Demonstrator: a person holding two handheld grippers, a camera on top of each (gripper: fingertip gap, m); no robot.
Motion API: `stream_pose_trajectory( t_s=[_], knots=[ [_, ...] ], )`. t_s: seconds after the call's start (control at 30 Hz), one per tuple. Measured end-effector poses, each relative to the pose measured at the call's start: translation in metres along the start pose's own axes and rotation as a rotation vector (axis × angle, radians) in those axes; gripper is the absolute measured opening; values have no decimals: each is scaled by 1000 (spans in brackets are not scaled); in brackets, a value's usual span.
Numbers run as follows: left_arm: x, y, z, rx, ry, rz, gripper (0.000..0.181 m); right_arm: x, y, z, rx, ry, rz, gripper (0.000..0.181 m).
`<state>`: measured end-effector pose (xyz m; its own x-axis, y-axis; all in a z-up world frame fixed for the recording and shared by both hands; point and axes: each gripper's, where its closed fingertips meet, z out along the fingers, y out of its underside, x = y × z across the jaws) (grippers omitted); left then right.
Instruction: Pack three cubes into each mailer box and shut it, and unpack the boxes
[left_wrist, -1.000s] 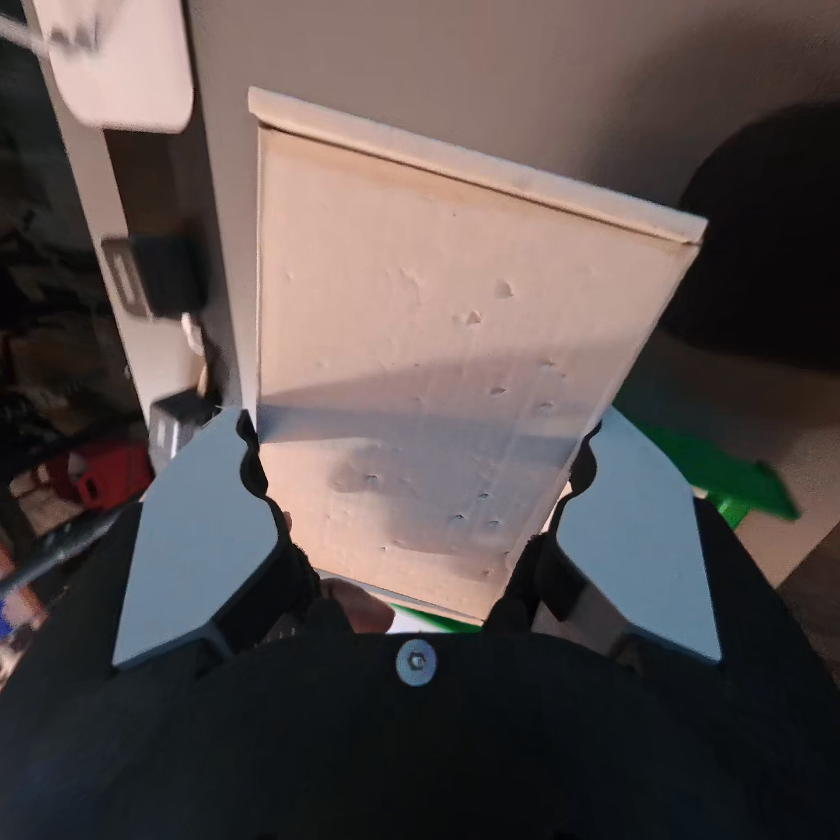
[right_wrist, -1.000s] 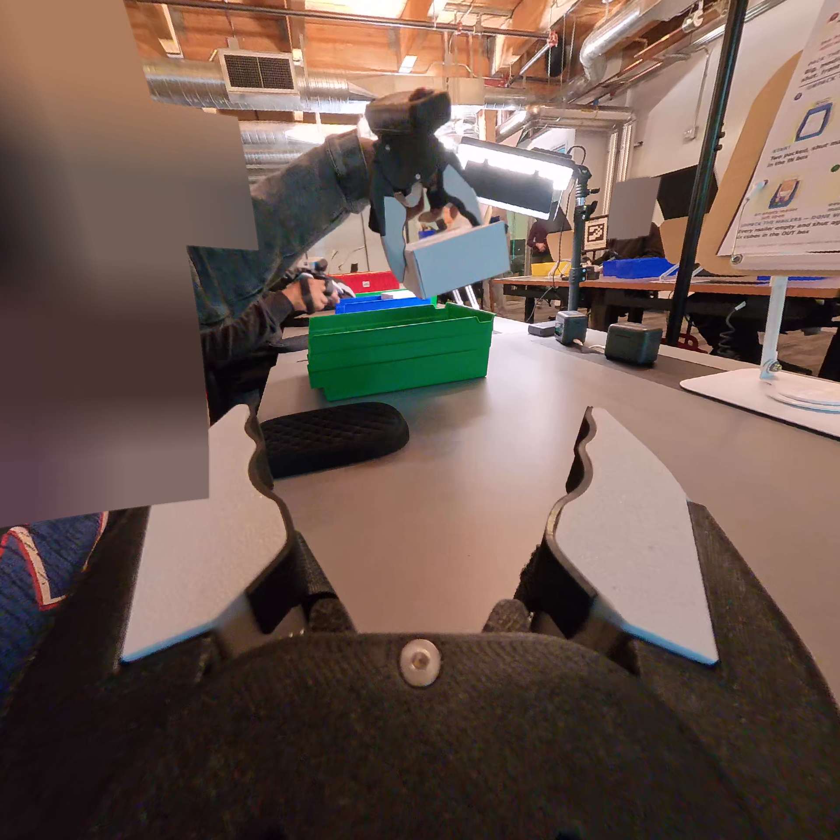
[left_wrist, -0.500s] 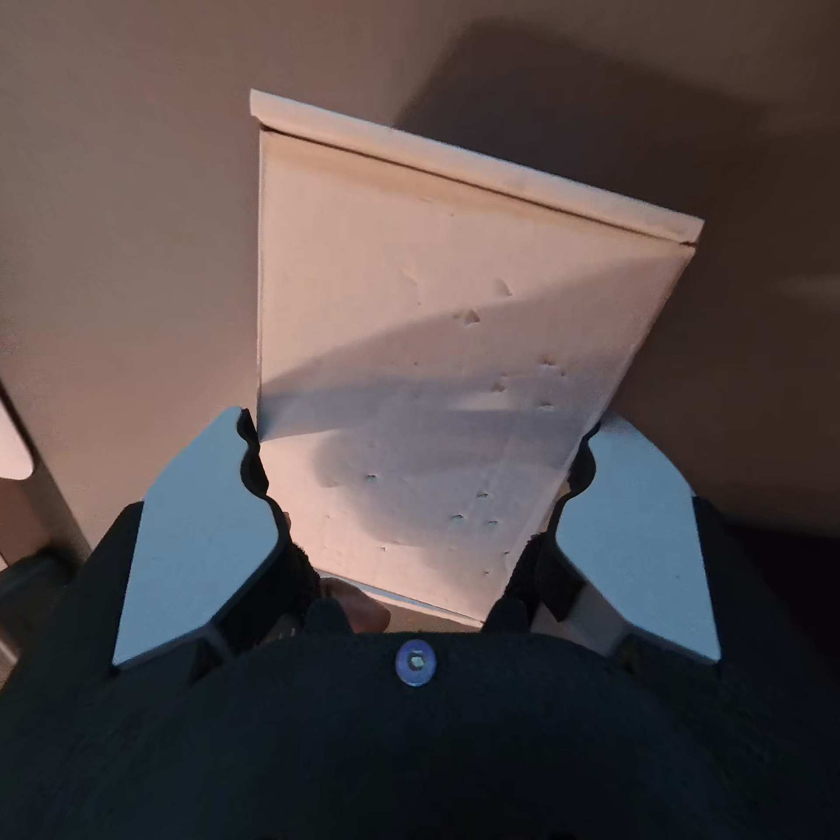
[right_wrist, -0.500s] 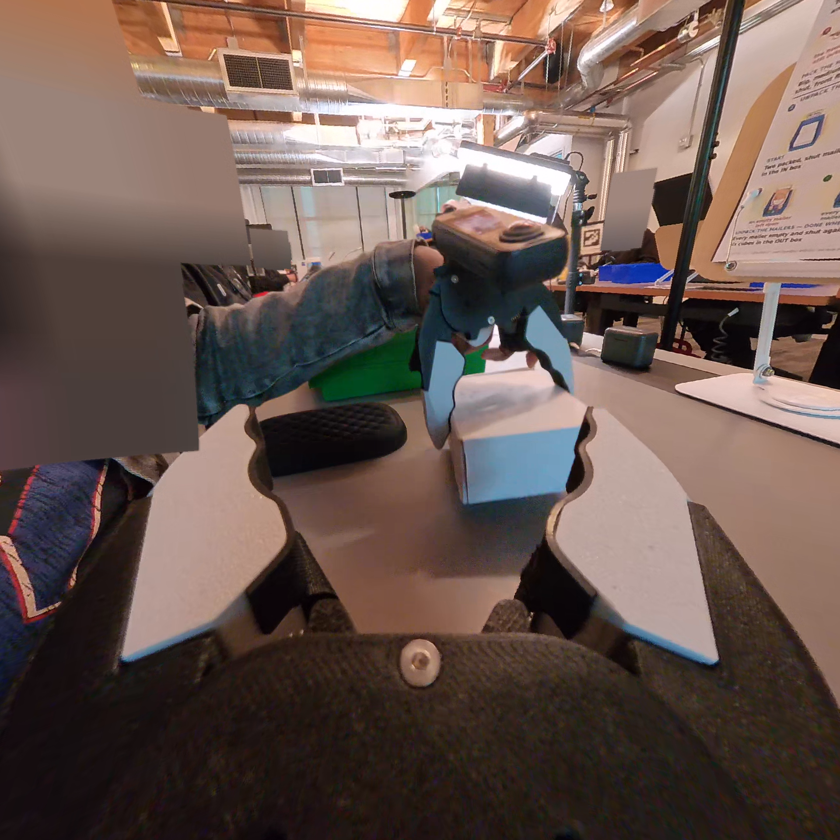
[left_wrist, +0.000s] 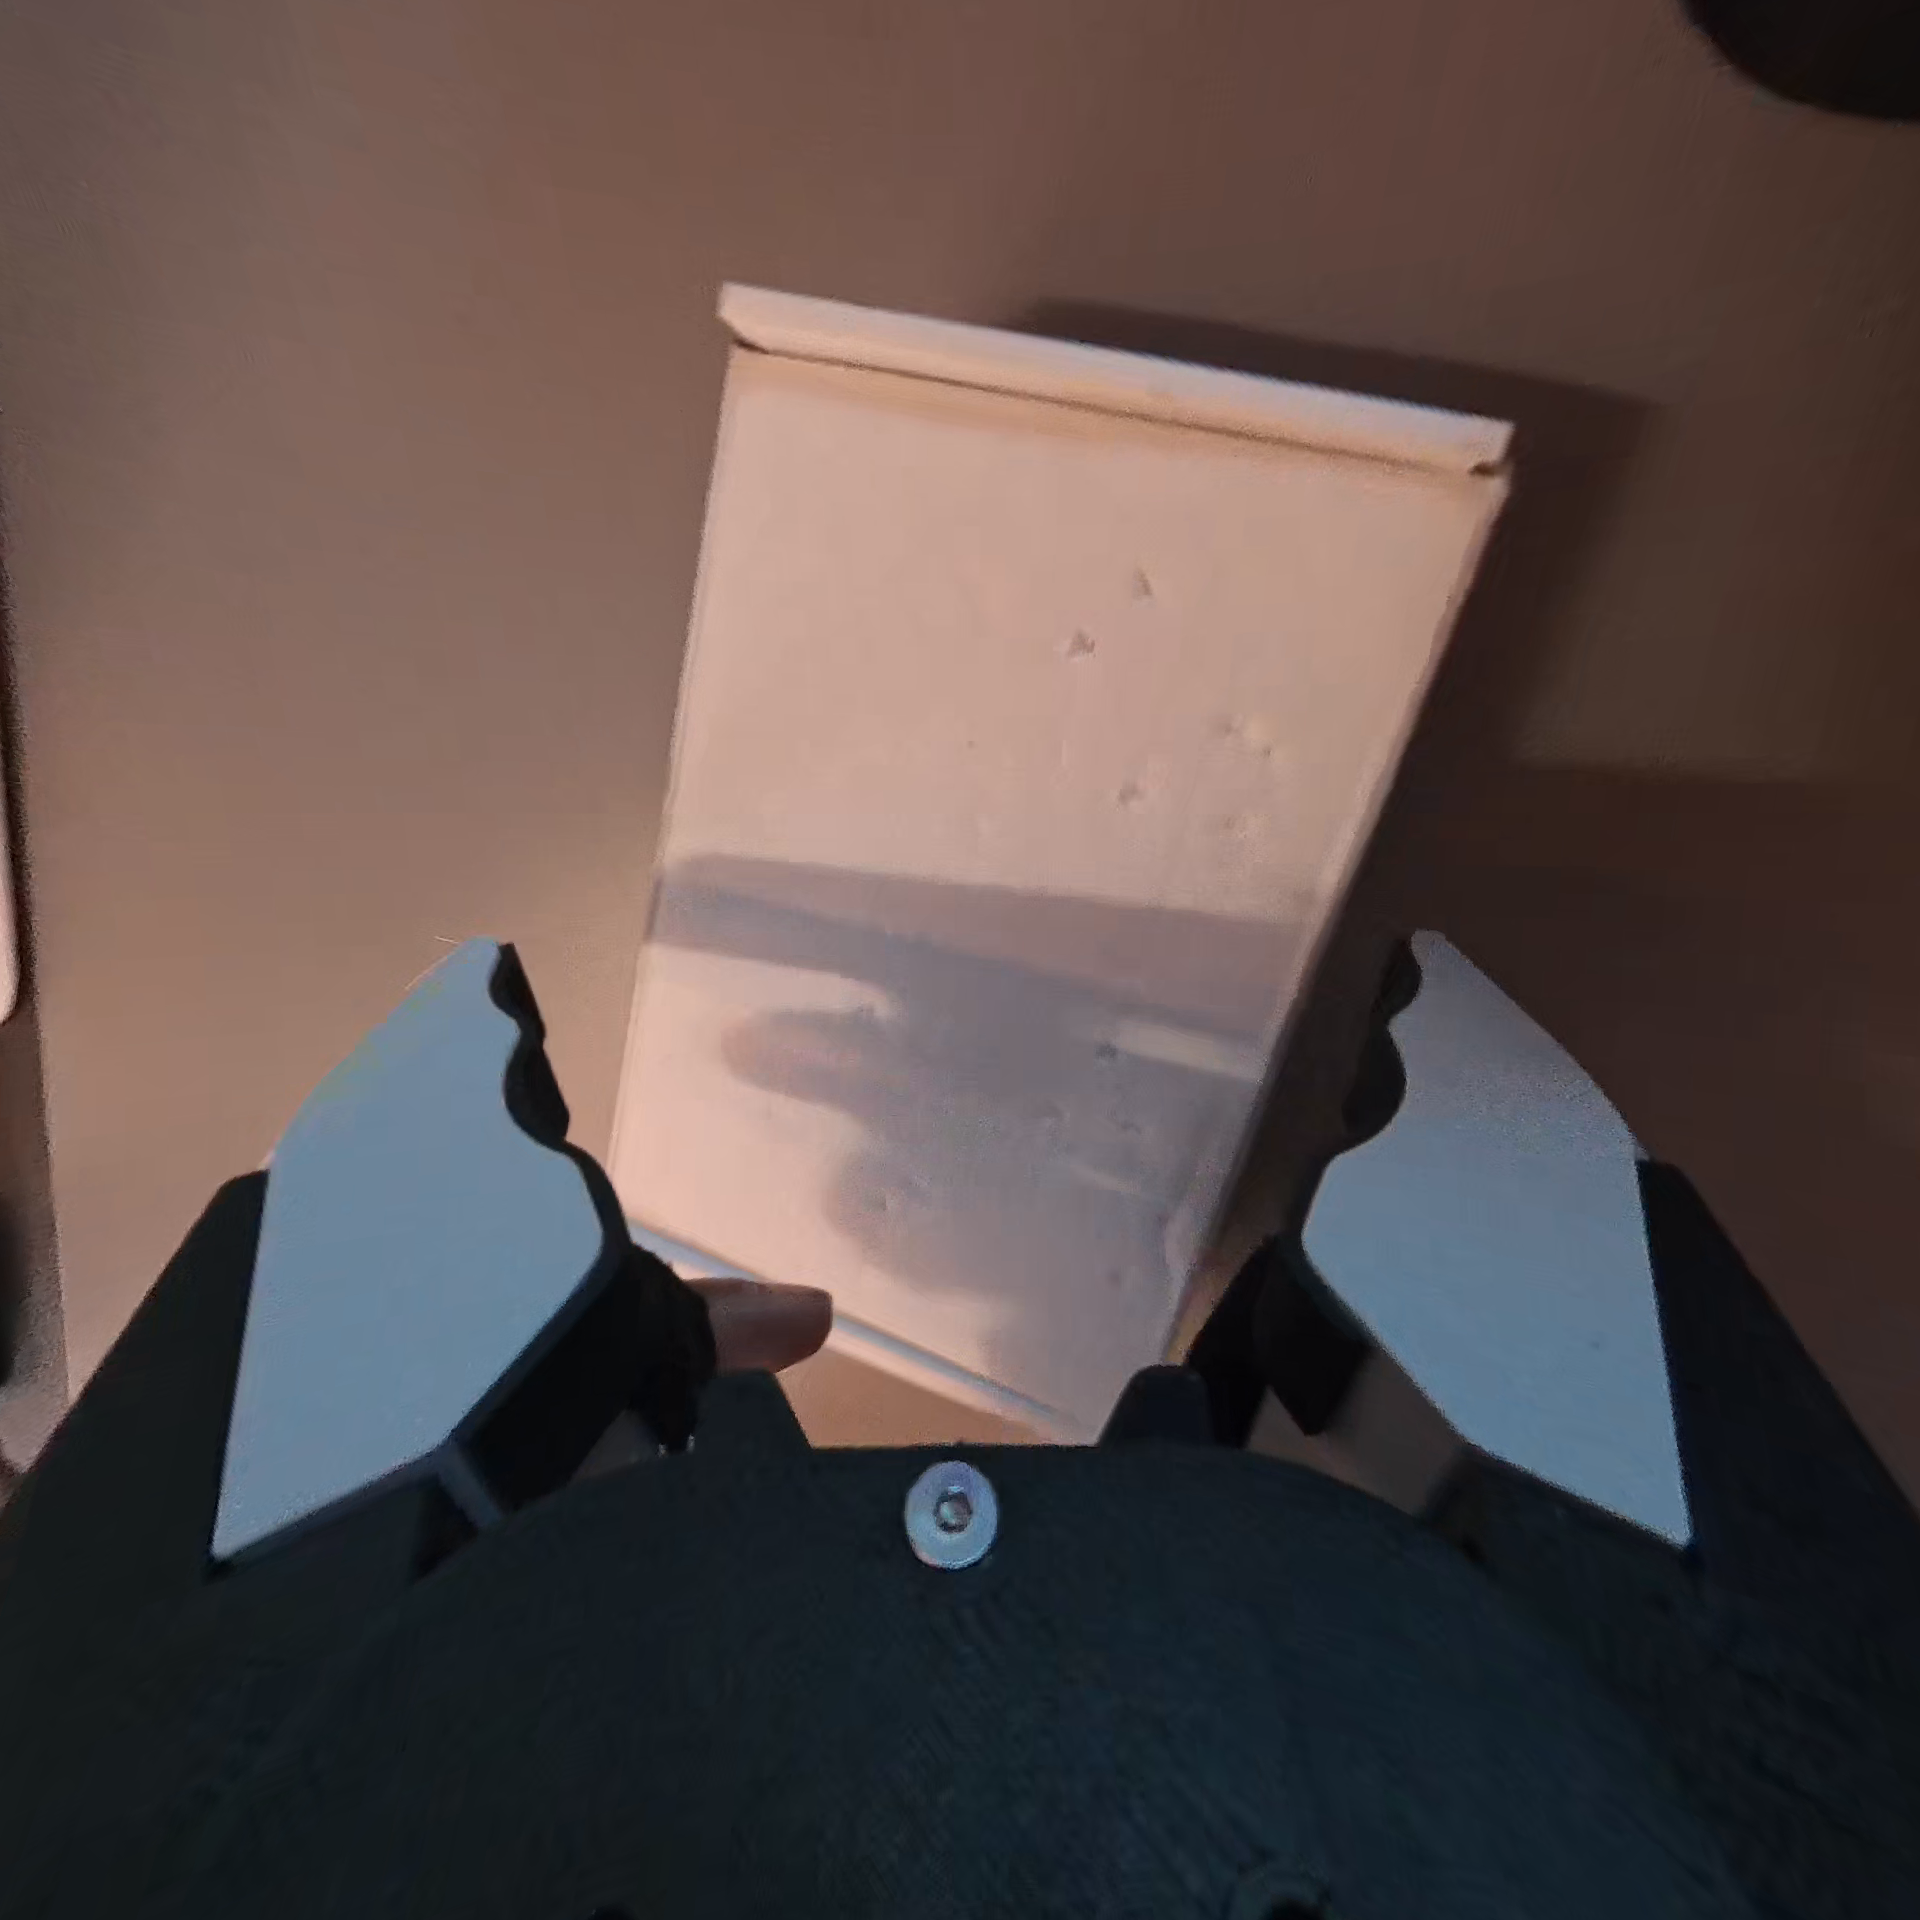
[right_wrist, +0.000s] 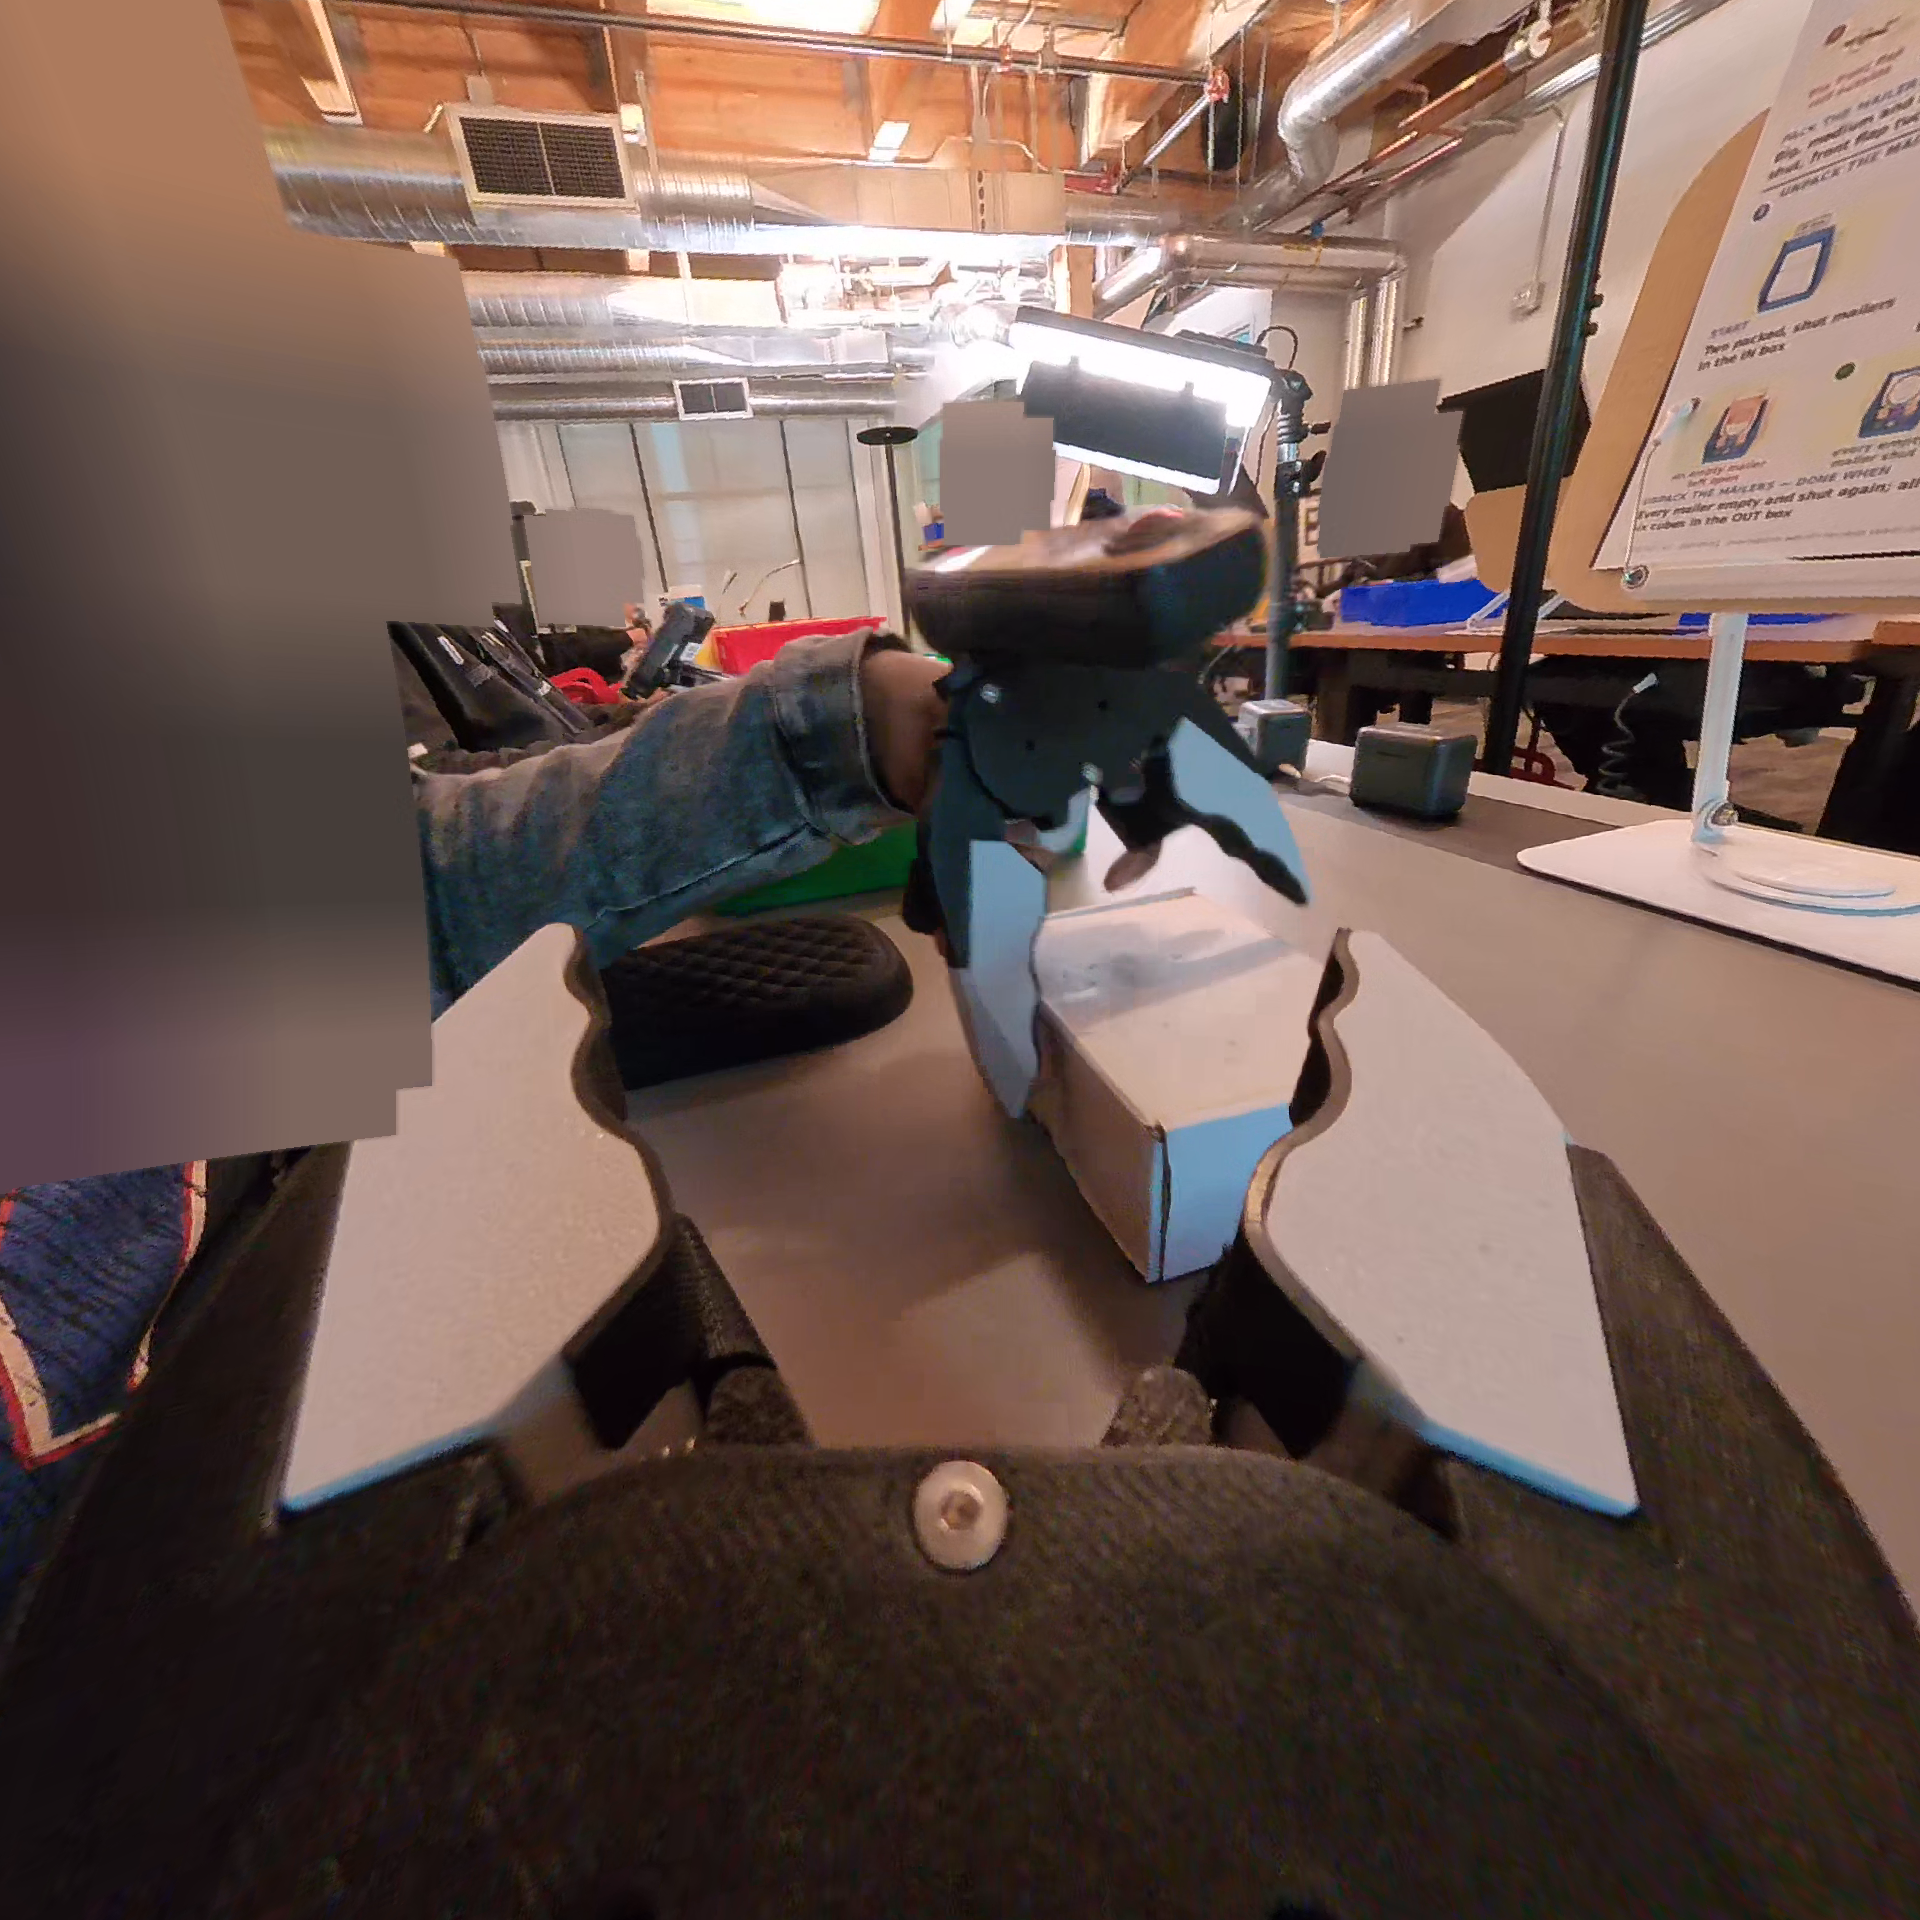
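A shut white mailer box (left_wrist: 1039, 831) lies flat on the grey table (right_wrist: 914, 1247), and its top is dented. My left gripper (left_wrist: 951, 951) is open and hangs just over the box's near end. There is a gap between its left finger and the box. In the right wrist view the left gripper (right_wrist: 1143, 992) straddles the box (right_wrist: 1195, 1049) from above with its fingers spread. My right gripper (right_wrist: 956, 940) is open and empty, low over the table, just short of the box. No cubes are in view.
A black quilted pad (right_wrist: 748, 987) lies left of the box, with a green bin (right_wrist: 810, 883) behind the person's denim sleeve (right_wrist: 665, 810). A sign on a white stand (right_wrist: 1808, 883) and small grey devices (right_wrist: 1413, 769) are at the right.
The left gripper carried the box down from above the green bin onto the table in front of my right gripper, then opened and let go of it. The right gripper stayed put.
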<state>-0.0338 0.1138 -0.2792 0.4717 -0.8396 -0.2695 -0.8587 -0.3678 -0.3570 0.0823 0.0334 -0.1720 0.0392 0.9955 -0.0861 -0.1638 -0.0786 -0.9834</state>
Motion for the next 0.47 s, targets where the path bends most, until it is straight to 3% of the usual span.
stream_pose_trajectory(
  t_s=[0.13, 0.23, 0.3, 0.37, 0.47],
  knots=[
    [0, -4, -44, 371, -70, -184, 145, 14, 2, 0, -6, 70, 60, 121],
    [-4, 24, -63, 570, -133, -412, 128, 32, 9, 2, -47, 172, 144, 115],
    [8, 40, -63, 658, -64, -499, 107, 40, 21, 5, -136, 219, 185, 107],
    [17, 47, -59, 676, 1, -528, 97, 45, 40, 10, -295, 251, 212, 92],
    [20, 44, -63, 678, -18, -484, 87, 46, 64, 20, -506, 254, 153, 80]
  ],
)
